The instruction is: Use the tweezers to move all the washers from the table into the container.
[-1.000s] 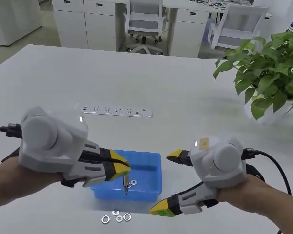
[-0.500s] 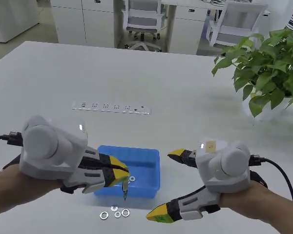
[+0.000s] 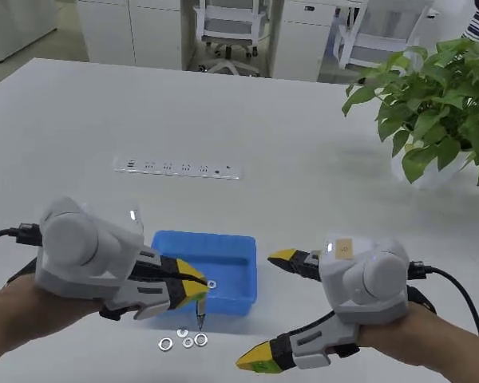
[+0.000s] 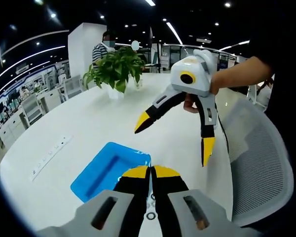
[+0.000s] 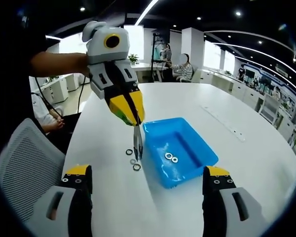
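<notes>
Since 1 second ago, the tweezers (image 3: 199, 313) have come out from above the blue container (image 3: 227, 247) and now point down at the white table (image 3: 303, 175) just in front of its near wall. The left gripper (image 3: 194, 285), held in a hand at the lower left of the head view, points right and slightly downward, its yellow-tipped jaws pressed together on the upper end of the tweezers. The tweezer tips hang upright among a small cluster of loose washers (image 3: 184, 341) lying on the table; whether they touch one cannot be told. In the right gripper view, 2 washers (image 5: 171, 157) lie inside the container. The right gripper (image 3: 267, 309), held in a hand at the lower right, points left toward the container with its jaws spread wide apart and nothing between them, just beside the container's right side.
</notes>
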Action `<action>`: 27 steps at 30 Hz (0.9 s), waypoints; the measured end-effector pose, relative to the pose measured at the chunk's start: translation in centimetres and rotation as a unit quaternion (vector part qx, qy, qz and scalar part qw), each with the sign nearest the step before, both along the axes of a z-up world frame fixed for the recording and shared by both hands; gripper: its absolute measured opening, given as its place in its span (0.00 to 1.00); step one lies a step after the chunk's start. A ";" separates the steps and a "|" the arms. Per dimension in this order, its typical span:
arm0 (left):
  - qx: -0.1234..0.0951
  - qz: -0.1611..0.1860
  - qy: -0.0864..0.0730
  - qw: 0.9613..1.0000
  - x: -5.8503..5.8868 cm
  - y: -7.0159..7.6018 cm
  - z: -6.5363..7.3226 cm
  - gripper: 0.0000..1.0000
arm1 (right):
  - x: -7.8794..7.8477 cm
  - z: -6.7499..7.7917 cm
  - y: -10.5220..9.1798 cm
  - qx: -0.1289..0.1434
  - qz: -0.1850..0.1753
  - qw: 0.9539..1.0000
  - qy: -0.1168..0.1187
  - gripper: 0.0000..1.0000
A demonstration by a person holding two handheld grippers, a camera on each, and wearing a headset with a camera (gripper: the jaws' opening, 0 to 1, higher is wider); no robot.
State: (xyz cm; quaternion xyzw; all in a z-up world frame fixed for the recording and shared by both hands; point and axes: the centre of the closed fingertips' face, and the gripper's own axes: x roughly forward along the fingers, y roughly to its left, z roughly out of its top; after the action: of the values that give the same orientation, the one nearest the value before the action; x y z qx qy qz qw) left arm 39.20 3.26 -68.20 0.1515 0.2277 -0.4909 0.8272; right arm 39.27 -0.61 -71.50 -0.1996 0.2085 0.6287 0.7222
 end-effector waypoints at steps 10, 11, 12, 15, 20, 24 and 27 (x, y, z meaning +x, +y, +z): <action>-0.001 0.001 0.002 1.000 0.0 -0.4 -0.6 0.06 | -0.7 -0.5 0.0 0.004 0.008 1.000 0.003 0.90; -0.001 0.000 0.004 1.000 0.0 -0.4 -0.7 0.06 | -0.8 -0.5 0.1 0.004 0.010 1.000 0.003 0.89; 0.000 -0.001 0.003 1.000 0.0 -0.5 -0.8 0.06 | -0.9 -0.6 0.1 0.004 0.013 1.000 0.002 0.89; 0.001 -0.003 0.003 1.000 -0.1 -0.5 -1.0 0.06 | -1.1 -0.8 0.1 0.003 0.016 1.000 0.005 0.87; -0.001 -0.001 0.003 1.000 -0.1 -0.4 -1.0 0.06 | -1.4 -0.9 0.2 0.003 0.021 1.000 0.006 0.85; 0.002 -0.003 0.004 1.000 -0.1 -0.3 -1.2 0.06 | -1.7 -1.1 0.4 0.001 0.030 1.000 0.008 0.81; 0.004 -0.003 0.005 1.000 -0.2 -0.2 -1.5 0.06 | -1.9 -1.3 0.6 -0.001 0.036 0.999 0.008 0.78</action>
State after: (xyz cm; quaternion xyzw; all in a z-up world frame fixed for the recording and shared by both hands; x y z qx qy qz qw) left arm 39.05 3.05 -69.66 0.1531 0.2335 -0.4936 0.8237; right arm 37.37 -0.01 -72.75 -0.2021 0.2076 0.6560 0.6969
